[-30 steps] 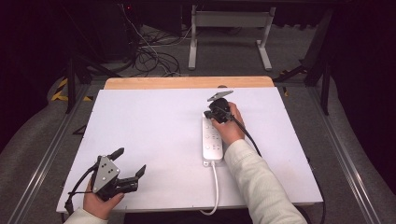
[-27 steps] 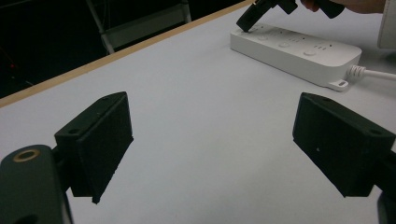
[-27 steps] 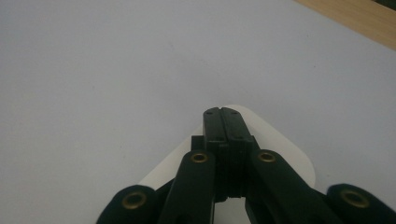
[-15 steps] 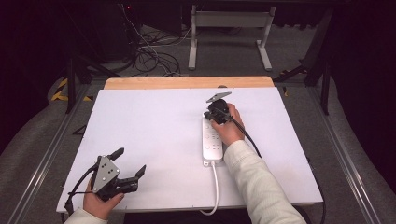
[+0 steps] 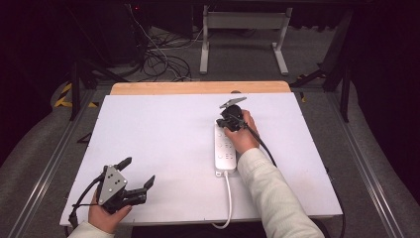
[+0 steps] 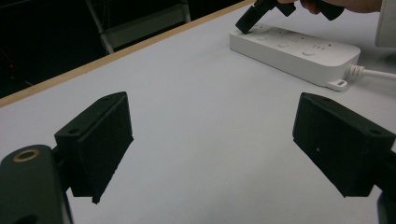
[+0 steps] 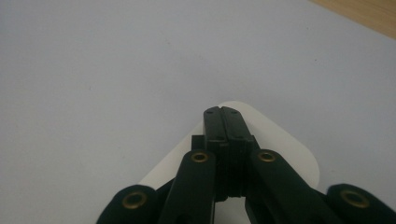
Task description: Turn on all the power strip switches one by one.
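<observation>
Altogether one power strip, two claws: left claw, right claw

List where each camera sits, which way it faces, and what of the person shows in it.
High view: above the person's side, looking forward and down on the white table; both forearms come in, left tool open, right tool on the power strip.
Left gripper view: on the left tool, low, looking across the table between its open jaws at the power strip and the right tool.
Right gripper view: on the right tool, looking down its shut jaws at the strip's end.
Shared: all three show the power strip.
</observation>
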